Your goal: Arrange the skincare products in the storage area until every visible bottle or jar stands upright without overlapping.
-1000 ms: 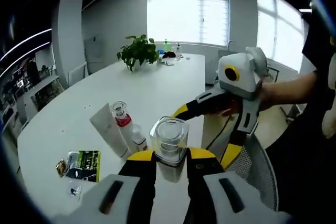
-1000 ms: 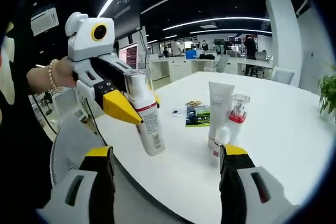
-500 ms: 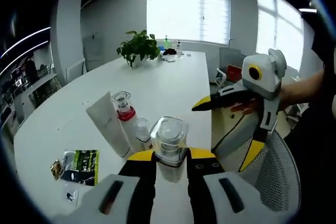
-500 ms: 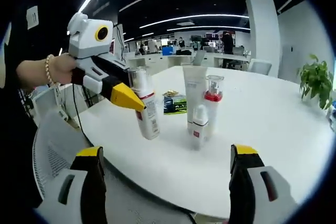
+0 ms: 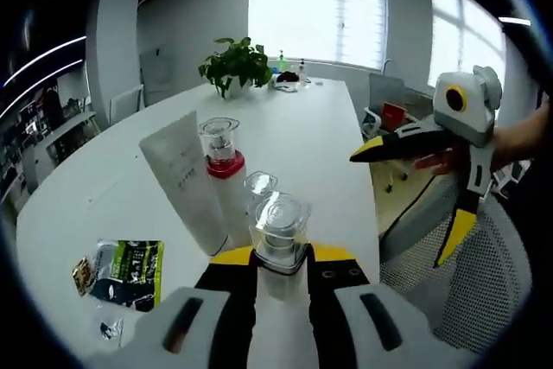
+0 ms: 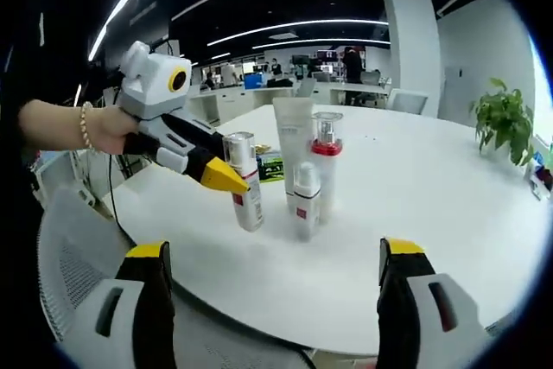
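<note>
While the left gripper (image 5: 278, 267) keeps its jaws clenched on the clear-capped pump bottle (image 6: 246, 186), that bottle has come in from beyond the counter (image 6: 432, 213) edge over the past second and now stands upright just beside the small white bottle (image 6: 305, 202), red-collared pump bottle (image 6: 326, 162) and white tube (image 6: 295, 140). The right gripper (image 6: 272, 300) hangs back, jaws spread wide and empty. Letting go looks like the remaining step.

Held bottle (image 6: 248, 192) now beside group
</note>
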The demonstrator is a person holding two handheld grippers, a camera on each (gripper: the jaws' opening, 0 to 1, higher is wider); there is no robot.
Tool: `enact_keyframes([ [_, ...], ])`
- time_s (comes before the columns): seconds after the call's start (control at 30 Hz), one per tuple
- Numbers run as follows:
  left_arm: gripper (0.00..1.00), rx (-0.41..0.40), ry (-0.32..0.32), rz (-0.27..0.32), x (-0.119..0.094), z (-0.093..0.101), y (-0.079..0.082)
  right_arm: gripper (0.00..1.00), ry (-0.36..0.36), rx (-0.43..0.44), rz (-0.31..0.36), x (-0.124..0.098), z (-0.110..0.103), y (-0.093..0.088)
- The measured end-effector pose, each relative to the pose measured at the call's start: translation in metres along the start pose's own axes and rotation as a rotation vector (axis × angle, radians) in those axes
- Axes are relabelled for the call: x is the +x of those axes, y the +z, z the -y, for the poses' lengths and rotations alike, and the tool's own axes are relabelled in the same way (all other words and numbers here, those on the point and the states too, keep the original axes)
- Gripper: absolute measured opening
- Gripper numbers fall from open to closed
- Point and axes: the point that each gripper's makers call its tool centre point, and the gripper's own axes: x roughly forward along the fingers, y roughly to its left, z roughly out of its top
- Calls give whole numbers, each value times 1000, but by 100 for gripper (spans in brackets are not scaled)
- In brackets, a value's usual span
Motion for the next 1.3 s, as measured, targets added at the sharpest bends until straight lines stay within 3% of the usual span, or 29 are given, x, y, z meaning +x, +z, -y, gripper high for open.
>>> enact_keyframes([
  [0.23,18,8,6,-15,26,-20,-19,100,0,29,-3,0,2,-1],
  [0.73,18,51,-11,61,46,-28,-3,99,-9,57,-12,3,4,-4],
  [1.3,17,22,-47,68,50,-29,-4,100,-9,65,-23,4,4,-7],
])
